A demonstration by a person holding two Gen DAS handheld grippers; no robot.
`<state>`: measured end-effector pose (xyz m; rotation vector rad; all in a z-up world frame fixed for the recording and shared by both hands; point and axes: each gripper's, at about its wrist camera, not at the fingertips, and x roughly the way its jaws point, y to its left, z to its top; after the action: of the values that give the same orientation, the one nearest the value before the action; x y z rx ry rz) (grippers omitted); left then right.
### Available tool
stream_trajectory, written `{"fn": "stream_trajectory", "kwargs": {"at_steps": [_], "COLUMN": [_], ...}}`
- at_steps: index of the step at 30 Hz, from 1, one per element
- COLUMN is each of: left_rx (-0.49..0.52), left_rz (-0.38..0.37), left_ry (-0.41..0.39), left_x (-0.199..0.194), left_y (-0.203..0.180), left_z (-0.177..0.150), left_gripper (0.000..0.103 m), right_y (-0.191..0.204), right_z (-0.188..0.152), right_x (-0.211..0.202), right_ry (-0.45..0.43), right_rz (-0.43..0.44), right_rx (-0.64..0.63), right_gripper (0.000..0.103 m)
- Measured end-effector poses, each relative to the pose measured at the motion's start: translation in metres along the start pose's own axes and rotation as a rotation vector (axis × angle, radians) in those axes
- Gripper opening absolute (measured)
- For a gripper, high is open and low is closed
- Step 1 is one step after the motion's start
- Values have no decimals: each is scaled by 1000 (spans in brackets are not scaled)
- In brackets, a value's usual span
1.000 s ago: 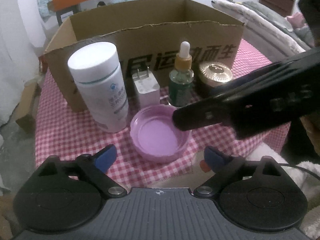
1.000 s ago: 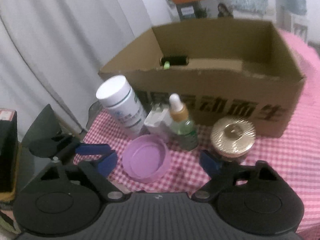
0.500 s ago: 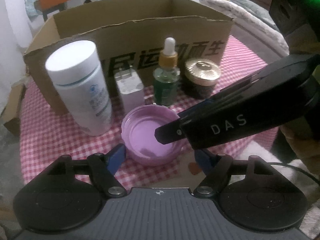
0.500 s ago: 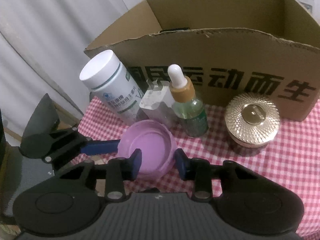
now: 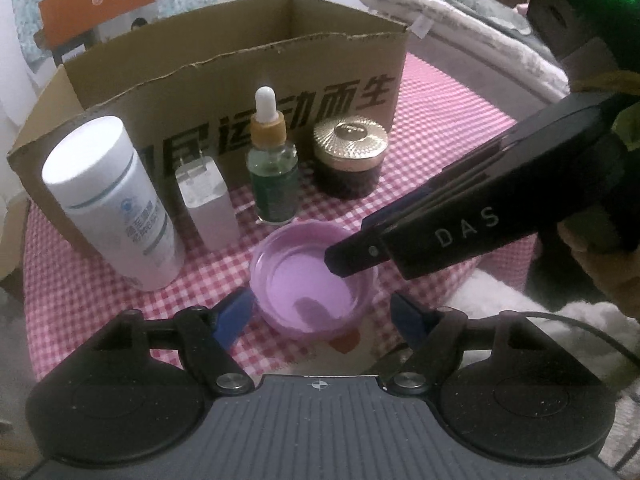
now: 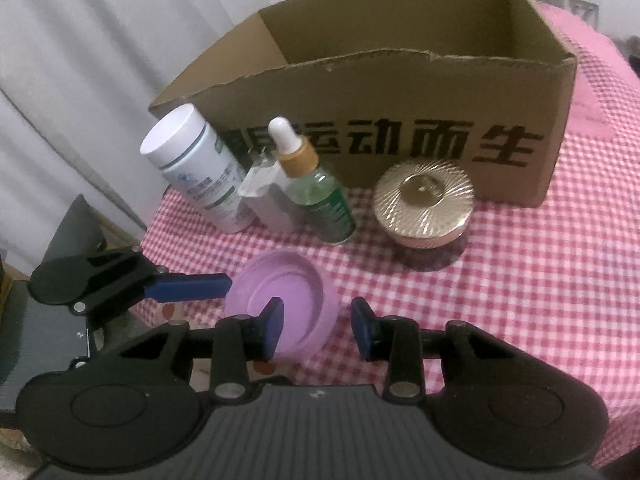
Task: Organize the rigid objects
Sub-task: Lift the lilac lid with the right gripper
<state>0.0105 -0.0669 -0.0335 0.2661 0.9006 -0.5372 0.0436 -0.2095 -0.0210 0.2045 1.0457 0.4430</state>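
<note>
A purple lid (image 5: 304,280) (image 6: 292,288) lies open side up near the front edge of the checked cloth. My left gripper (image 5: 322,316) is open, one blue finger on each side of the lid with a small gap to it. One left finger (image 6: 188,286) ends just beside the lid's left edge. My right gripper (image 6: 318,330) straddles the lid's right rim, one finger inside and one outside. Its pads do not press the rim. Behind stand a white bottle (image 5: 108,200), a charger plug (image 5: 204,200), a green dropper bottle (image 5: 272,168) and a gold-topped jar (image 5: 350,148).
An open cardboard box (image 5: 240,80) (image 6: 400,92) stands behind the row of objects. The red-checked tablecloth (image 6: 520,280) drops off just in front of the lid. A grey curtain (image 6: 80,80) hangs to the left, and bedding (image 5: 480,20) lies off to the right.
My right gripper narrowed and came down over the lid's rim. My left gripper narrowed a little and swung left, so the lid now lies further right between its fingers.
</note>
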Motion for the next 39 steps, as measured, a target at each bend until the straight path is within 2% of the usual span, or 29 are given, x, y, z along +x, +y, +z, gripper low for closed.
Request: {"fn": "stream_trajectory", "kwargs": {"at_steps": [9,12,15,28,39], "left_rx": [21,22,19,16,-13], "left_rz": [28,30,26,40,46], "left_ry": [31,30,24,52,63], "left_x": [13,15,13,34,34], "left_y": [2,0,3,3,7], "left_z": [6,7,6,21,24], "left_gripper": [77,73,72,74,74], "right_y": [7,8,8,0,-1], "right_z": [0,0,0,2,2], "right_x": [13,16,15,14,13], "right_ry": [3,0,-3,-14,-26], "right_rz": [-13,-25,-31,-36,-29], "right_rx": [-46,-60,-76,-65,-55], "right_gripper": [38,28,24,23,23]}}
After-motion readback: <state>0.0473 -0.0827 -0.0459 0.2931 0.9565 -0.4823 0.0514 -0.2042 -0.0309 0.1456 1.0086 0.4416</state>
